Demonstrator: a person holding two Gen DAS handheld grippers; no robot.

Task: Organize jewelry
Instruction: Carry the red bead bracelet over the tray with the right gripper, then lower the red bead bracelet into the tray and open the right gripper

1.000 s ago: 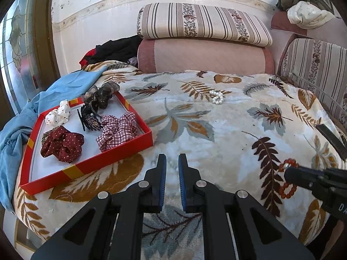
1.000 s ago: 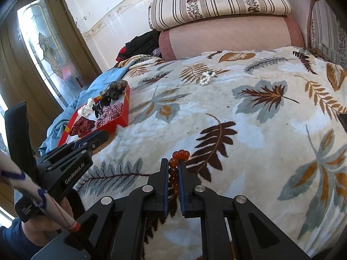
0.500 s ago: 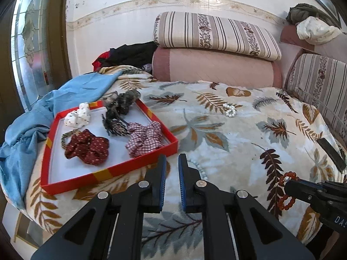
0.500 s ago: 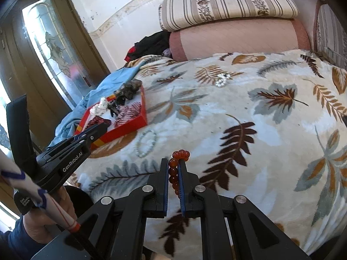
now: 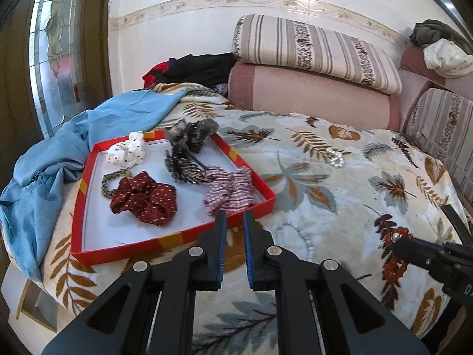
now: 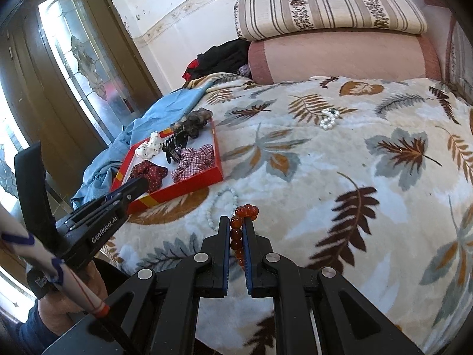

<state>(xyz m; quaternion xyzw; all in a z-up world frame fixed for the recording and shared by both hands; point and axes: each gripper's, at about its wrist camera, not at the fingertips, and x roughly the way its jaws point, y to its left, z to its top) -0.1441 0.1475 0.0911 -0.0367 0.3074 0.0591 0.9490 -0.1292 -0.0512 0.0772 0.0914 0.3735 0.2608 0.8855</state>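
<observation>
The right gripper (image 6: 236,222) clamps the red bead bracelet (image 6: 240,224) between its fingers; the left gripper (image 5: 235,217) is nearly closed, empty.

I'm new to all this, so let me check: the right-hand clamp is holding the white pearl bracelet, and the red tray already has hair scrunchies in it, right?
Not quite. The right gripper is shut on the red bead bracelet, as the right wrist view shows. The white pearl bracelet lies farther up the blanket. The red tray does hold scrunchies.
</observation>
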